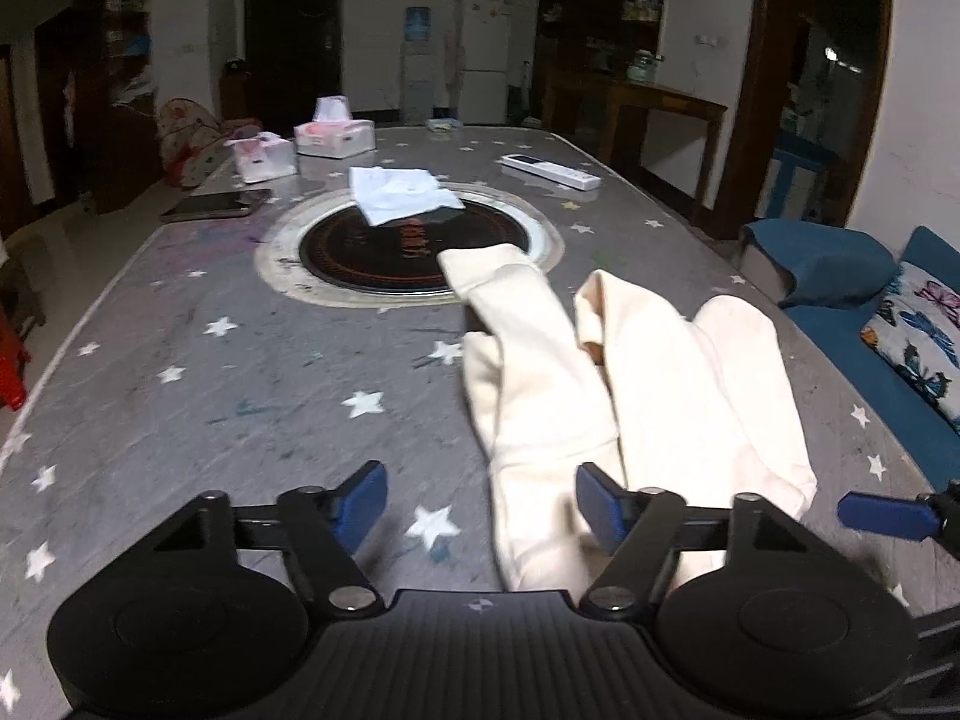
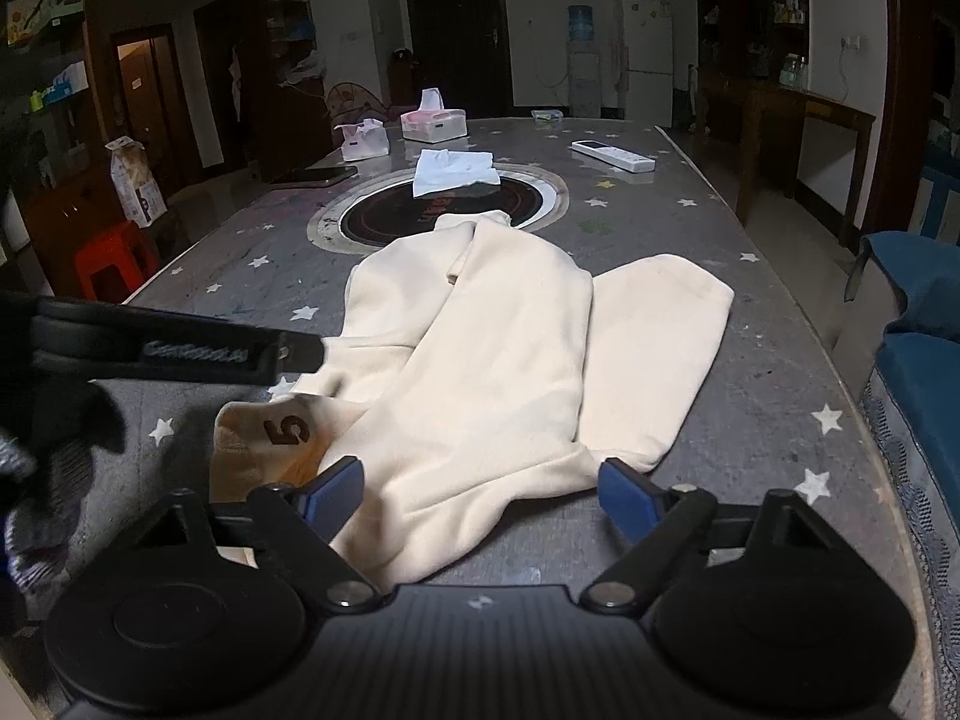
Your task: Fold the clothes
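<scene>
Across the middle and lower right of both views, the cream garment [image 2: 510,348] lies half-folded on the starred worktop [image 1: 240,396]. Both the left hand-held gripper [image 1: 480,501] and right hand-held gripper [image 2: 483,492] hover low over its near edge, jaws wide, gripping nothing. Next, I'd judge, comes pinching that hem for another fold.

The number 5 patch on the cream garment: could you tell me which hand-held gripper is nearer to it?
Right. The right hand-held gripper has the patch just beyond its left finger; the left hand-held gripper is farther off.
</scene>
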Demonstrator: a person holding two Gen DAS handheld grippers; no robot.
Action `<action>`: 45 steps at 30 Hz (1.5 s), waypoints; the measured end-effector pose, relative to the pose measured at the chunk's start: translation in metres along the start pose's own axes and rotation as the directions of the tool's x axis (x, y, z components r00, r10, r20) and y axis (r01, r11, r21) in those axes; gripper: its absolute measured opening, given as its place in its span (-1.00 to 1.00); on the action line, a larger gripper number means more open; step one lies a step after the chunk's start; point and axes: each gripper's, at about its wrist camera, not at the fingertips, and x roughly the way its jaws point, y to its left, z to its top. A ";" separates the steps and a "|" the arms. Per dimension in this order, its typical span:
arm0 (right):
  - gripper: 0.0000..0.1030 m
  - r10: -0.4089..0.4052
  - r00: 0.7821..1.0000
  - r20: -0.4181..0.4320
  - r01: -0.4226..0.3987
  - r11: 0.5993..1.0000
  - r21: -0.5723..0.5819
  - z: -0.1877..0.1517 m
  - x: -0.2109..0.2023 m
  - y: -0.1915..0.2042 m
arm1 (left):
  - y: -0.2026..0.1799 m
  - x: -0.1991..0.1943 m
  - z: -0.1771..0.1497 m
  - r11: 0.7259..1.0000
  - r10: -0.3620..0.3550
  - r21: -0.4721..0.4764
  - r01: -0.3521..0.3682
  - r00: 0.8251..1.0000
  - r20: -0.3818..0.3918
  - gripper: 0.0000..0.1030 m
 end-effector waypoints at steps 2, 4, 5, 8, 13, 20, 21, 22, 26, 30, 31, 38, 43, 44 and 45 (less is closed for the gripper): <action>0.65 0.002 1.000 -0.004 -0.002 1.000 0.000 0.001 0.003 -0.001 | 0.000 0.009 0.002 1.000 -0.015 0.002 0.015 1.000 -0.012 0.26; 0.64 0.006 1.000 -0.003 -0.006 1.000 -0.001 0.002 0.004 -0.001 | -0.001 0.018 0.004 1.000 -0.029 0.001 0.029 0.999 -0.025 0.23; 0.63 0.009 1.000 -0.002 -0.009 1.000 -0.001 0.002 0.004 -0.001 | -0.001 0.022 0.004 0.999 -0.033 0.003 0.033 0.999 -0.030 0.16; 0.60 0.021 1.000 0.001 -0.021 1.000 -0.003 0.005 0.005 -0.001 | -0.001 0.031 0.006 0.999 -0.048 0.007 0.049 0.998 -0.044 -0.03; 0.55 0.038 0.999 0.001 -0.038 0.999 -0.013 0.010 0.009 0.001 | -0.005 0.036 0.006 0.996 -0.090 0.024 0.091 0.995 -0.043 -0.59; 0.39 0.060 0.998 0.002 -0.060 0.998 -0.020 0.015 0.013 0.002 | 0.004 0.026 0.004 0.994 -0.106 -0.001 0.106 0.994 -0.004 -0.87; 0.37 0.066 0.998 0.001 -0.066 0.998 -0.022 0.016 0.014 0.003 | 0.005 0.024 0.003 0.995 -0.102 -0.004 0.102 0.995 0.002 -0.87; 0.35 0.072 0.997 0.000 -0.072 0.997 -0.024 0.017 0.015 0.003 | 0.007 0.022 0.001 0.995 -0.099 -0.009 0.099 0.995 0.007 -0.87; 0.26 0.092 0.996 -0.006 -0.092 0.995 -0.027 0.023 0.023 0.008 | 0.016 0.011 -0.003 0.994 -0.098 -0.037 0.100 0.995 0.030 -0.87; 0.23 0.107 0.994 -0.013 -0.107 0.994 -0.037 0.029 0.032 0.014 | 0.024 -0.002 -0.006 0.994 -0.092 -0.058 0.095 0.994 0.058 -0.87; 0.21 0.108 0.994 -0.017 -0.109 0.993 -0.042 0.030 0.034 0.016 | 0.026 -0.004 -0.007 0.994 -0.088 -0.063 0.092 0.994 0.063 -0.87; -0.02 0.102 0.992 -0.079 -0.109 0.990 -0.094 0.030 0.061 0.030 | 0.040 -0.025 -0.017 0.991 -0.071 -0.107 0.081 0.993 0.090 -0.88; -0.29 0.077 0.994 -0.076 -0.086 0.988 -0.126 0.026 0.058 0.027 | 0.050 -0.042 -0.028 0.990 -0.046 -0.126 0.058 0.994 0.097 -0.88; -0.39 0.074 0.994 -0.074 -0.083 0.989 -0.125 0.024 0.056 0.025 | 0.052 -0.045 -0.031 0.990 -0.041 -0.128 0.053 0.995 0.096 -0.88; -0.45 0.072 0.995 -0.073 -0.081 0.989 -0.124 0.023 0.054 0.024 | 0.054 -0.048 -0.034 0.990 -0.036 -0.132 0.048 0.995 0.093 -0.88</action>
